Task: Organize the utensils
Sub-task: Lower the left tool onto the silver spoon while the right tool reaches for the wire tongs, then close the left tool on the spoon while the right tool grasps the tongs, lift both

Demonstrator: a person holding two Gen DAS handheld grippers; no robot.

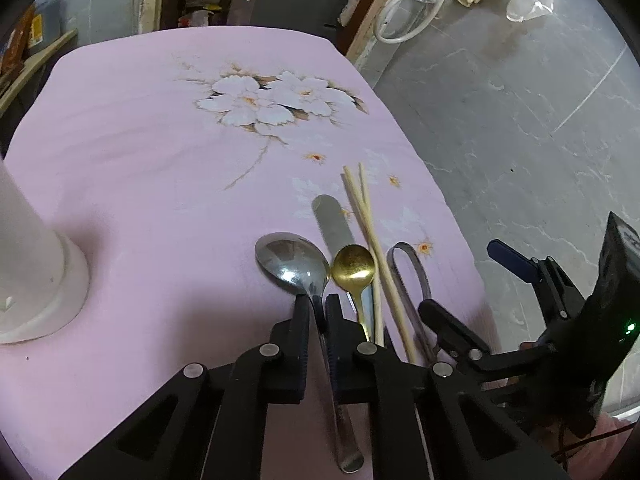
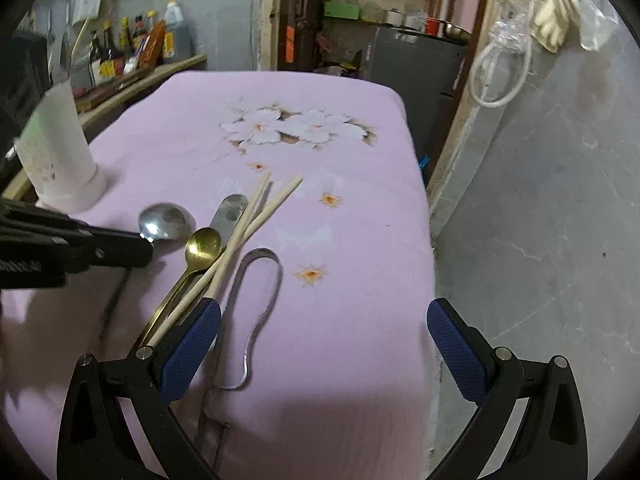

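Silver spoon (image 1: 294,260) handle pinched in left tool (image 1: 318,308), right tool (image 2: 324,344) wide open

Left gripper (image 1: 318,308) clamped, right gripper (image 2: 323,344) agape.

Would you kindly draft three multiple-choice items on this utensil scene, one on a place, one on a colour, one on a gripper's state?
1. Where does the white container stand?
A. left side of the table
B. on the floor
C. beside the metal loop

2. What colour is the small spoon's bowl?
A. red
B. gold
C. blue

3. How is the left gripper?
A. wide open over the chopsticks
B. holding the white container
C. closed on the large silver spoon's handle

Answers: 1 A, it stands on the pink cloth left of the utensils; 2 B, it gleams gold; 3 C, its fingers pinch the handle just below the bowl.
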